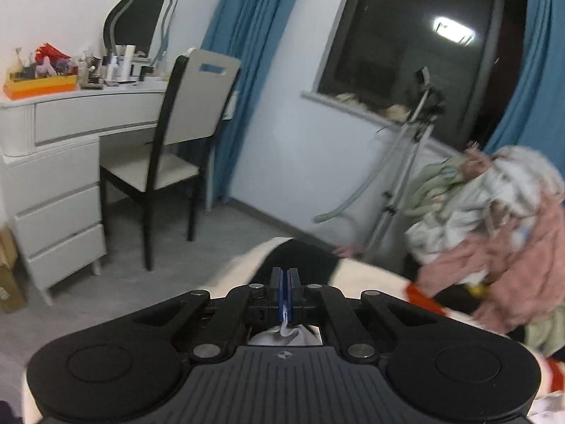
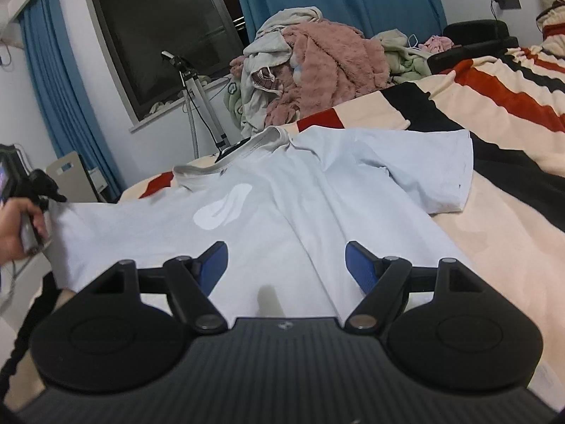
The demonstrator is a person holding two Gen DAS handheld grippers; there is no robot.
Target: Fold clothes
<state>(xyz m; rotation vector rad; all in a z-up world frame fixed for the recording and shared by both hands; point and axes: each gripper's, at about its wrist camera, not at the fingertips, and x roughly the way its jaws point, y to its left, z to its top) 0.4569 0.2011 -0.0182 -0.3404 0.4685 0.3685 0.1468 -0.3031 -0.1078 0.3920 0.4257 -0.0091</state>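
A pale blue T-shirt [image 2: 282, 198] lies spread face up on the striped bed, collar [image 2: 229, 162] toward the window, one sleeve [image 2: 434, 173] out to the right. My right gripper [image 2: 286, 261] is open and empty, hovering over the shirt's lower part. My left gripper [image 1: 284, 282] is shut on the shirt's left sleeve; a bit of pale cloth [image 1: 286, 332] shows between its pads. In the right wrist view the left gripper [image 2: 42, 183] holds the sleeve edge at the far left, with a hand on it.
A heap of unfolded clothes [image 2: 317, 67] lies at the bed's far side, also in the left wrist view [image 1: 494, 219]. A striped blanket [image 2: 494, 106] covers the bed. A tripod [image 2: 197, 106], a chair [image 1: 183, 134] and a dressing table [image 1: 70, 134] stand beside the bed.
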